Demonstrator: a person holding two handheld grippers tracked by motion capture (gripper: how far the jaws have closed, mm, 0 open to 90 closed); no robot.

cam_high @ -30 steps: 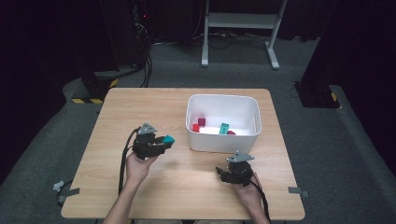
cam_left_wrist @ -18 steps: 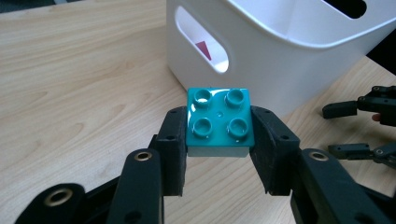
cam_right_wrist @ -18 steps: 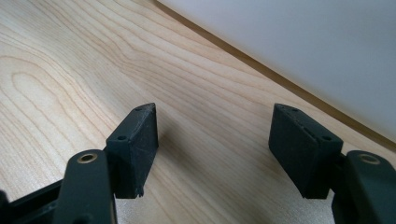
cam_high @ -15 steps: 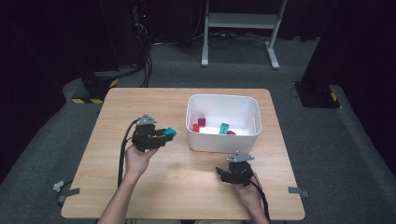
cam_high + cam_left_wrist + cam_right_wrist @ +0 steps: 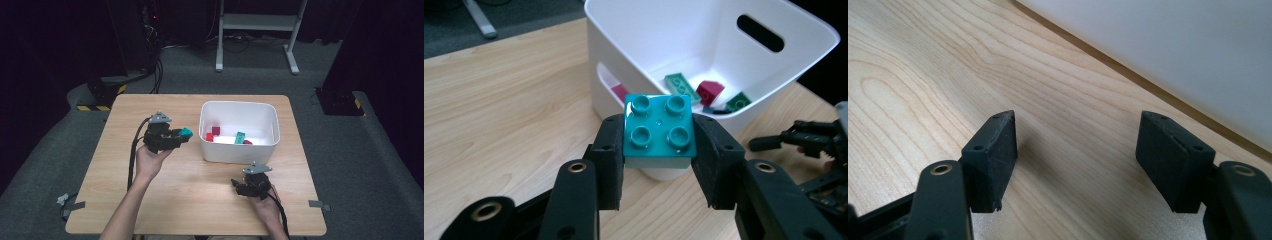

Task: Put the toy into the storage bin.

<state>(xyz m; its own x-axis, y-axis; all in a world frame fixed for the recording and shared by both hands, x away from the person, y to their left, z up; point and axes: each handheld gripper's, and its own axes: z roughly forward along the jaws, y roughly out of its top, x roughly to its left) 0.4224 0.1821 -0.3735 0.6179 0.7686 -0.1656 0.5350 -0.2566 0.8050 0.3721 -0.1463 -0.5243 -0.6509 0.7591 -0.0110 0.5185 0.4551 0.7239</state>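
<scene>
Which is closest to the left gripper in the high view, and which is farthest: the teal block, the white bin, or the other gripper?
1. Teal block: clamped between the jaws of the left gripper.
2. White bin: just to its right on the table.
3. Right gripper: farthest, resting near the table's front edge, below the bin.

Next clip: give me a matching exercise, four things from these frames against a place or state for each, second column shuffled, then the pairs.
Column one:
1. teal brick
2. white bin
3. right gripper
4. dark red brick

Column two:
A. open, nothing between the fingers, low over the table
B. lying on the bin's floor
C. clamped in the left gripper, studs up
D. standing on the wooden table, beyond the right gripper

Pairs: 1-C, 2-D, 3-A, 4-B
</scene>
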